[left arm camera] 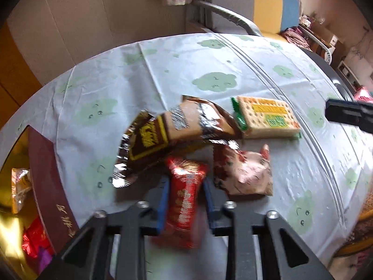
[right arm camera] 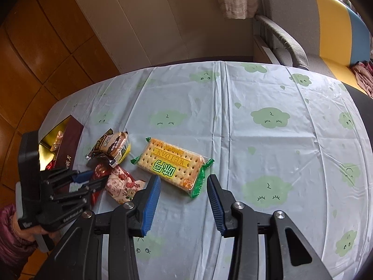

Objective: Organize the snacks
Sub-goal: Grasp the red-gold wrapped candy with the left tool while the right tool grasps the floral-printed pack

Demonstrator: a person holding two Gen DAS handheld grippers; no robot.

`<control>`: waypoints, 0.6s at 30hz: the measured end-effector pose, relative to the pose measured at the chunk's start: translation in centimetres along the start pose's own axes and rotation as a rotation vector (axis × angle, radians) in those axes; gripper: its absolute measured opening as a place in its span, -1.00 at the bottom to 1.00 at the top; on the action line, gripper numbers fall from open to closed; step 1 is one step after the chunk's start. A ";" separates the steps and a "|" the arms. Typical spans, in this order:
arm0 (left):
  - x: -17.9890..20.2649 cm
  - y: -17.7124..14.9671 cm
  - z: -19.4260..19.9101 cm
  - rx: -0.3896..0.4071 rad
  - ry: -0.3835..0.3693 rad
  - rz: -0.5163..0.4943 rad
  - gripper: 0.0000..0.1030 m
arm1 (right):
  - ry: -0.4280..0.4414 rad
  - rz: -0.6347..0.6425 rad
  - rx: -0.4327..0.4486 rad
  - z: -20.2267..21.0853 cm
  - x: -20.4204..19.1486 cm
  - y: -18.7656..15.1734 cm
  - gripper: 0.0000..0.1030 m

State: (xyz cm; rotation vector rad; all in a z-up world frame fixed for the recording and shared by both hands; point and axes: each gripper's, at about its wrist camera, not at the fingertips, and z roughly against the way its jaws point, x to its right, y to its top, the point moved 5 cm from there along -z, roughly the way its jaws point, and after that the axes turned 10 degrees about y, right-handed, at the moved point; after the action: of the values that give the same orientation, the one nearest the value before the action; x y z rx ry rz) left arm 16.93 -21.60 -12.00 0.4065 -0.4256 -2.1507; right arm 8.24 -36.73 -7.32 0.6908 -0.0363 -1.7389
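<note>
**Left gripper clamps the red pack near the box**

Left gripper (left arm camera: 185, 193) is down on the surface (right arm camera: 268, 154) and its blue pads are pressed onto the red pack (left arm camera: 184, 200), one on each side – that's a firm pinch. The pack sits at the near left of the snack cluster, blurred in the left wrist view. Right behind it lies the brown pack (left arm camera: 177, 128), foil end crumpled; just right of the red one sits the pink pack (left arm camera: 244, 175), close enough to crowd the right finger. Further right, the biscuits (right arm camera: 172, 165) lie flat in their green-edged wrapper, a little apart from the others.

Over at the left edge of the surface stands the maroon box (left arm camera: 52, 186), open, gold lining showing, a few wrapped snacks inside. Between box and cluster there's a bare strip of cloth.

Right gripper (right arm camera: 184, 186) hovers spread above the near end of the biscuits, nothing between its fingers, touching nothing. To its right the cloth is wide open all the way to the right edge, and the far half of the surface is bare too. A chair (right arm camera: 303, 35) stands beyond the far right corner. A sleeve (right arm camera: 9, 228) shows behind the left gripper.
</note>
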 end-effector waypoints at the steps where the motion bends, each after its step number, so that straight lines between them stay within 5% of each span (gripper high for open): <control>1: 0.4 -0.4 0.2 0.015 -0.002 0.001 -0.57 | -0.003 -0.002 0.000 0.0 0.1 0.0 -0.18; 11: 3.3 -6.6 4.9 0.067 -0.054 0.024 -0.57 | -0.015 0.003 -0.038 -0.7 0.1 -0.6 -0.18; 18: 4.6 -9.6 5.5 0.096 -0.025 0.011 -0.56 | 0.114 0.090 -0.097 -1.8 -2.8 -1.5 -0.18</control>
State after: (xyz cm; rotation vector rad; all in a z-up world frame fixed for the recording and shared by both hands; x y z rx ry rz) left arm 5.24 -19.21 -11.99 0.4301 -0.5463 -2.1319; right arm 8.08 -33.11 -8.21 0.7057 0.0938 -1.6020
